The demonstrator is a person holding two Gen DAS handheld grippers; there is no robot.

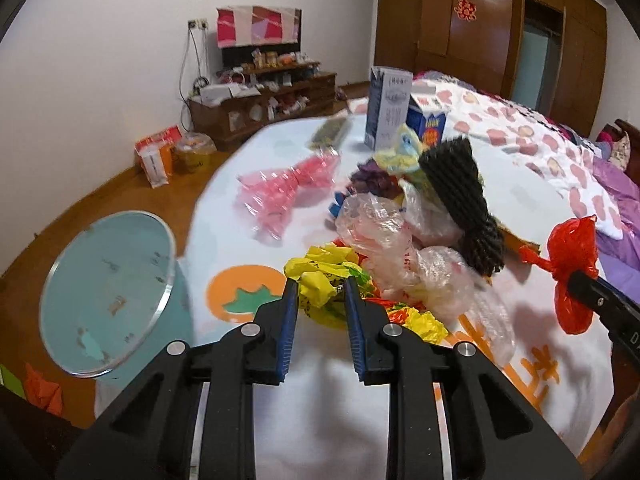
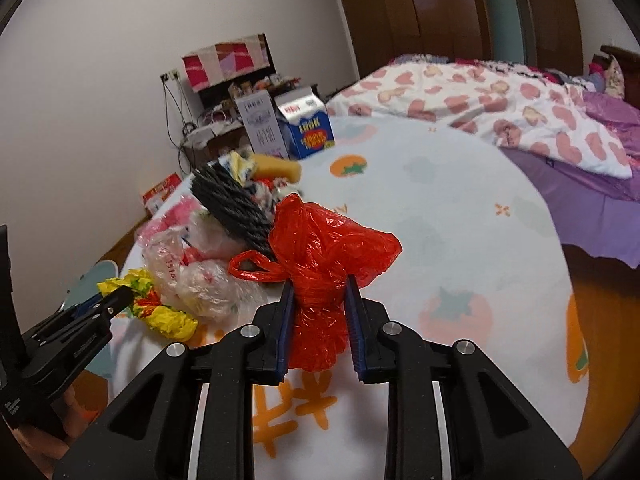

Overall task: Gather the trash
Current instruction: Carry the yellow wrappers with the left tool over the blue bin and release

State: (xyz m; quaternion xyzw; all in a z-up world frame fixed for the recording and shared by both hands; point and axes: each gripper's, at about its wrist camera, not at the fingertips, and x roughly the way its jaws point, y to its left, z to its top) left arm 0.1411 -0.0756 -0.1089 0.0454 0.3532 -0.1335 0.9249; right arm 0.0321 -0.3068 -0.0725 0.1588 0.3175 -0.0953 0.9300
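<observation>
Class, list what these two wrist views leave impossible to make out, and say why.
- Teal bin, left wrist view: contents unseen, a disc covers its mouth.
- Dark ridged object, both views: motion blur, identity unclear.
- Shelf clutter, left wrist view: too small.
- Red bag, right wrist view: opaque, contents hidden.

Dim indoor light; fisheye-bent edges; slight motion blur.

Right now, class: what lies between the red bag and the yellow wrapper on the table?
In the right wrist view, crumpled clear plastic bags lie between the red bag and the yellow wrapper.
</observation>
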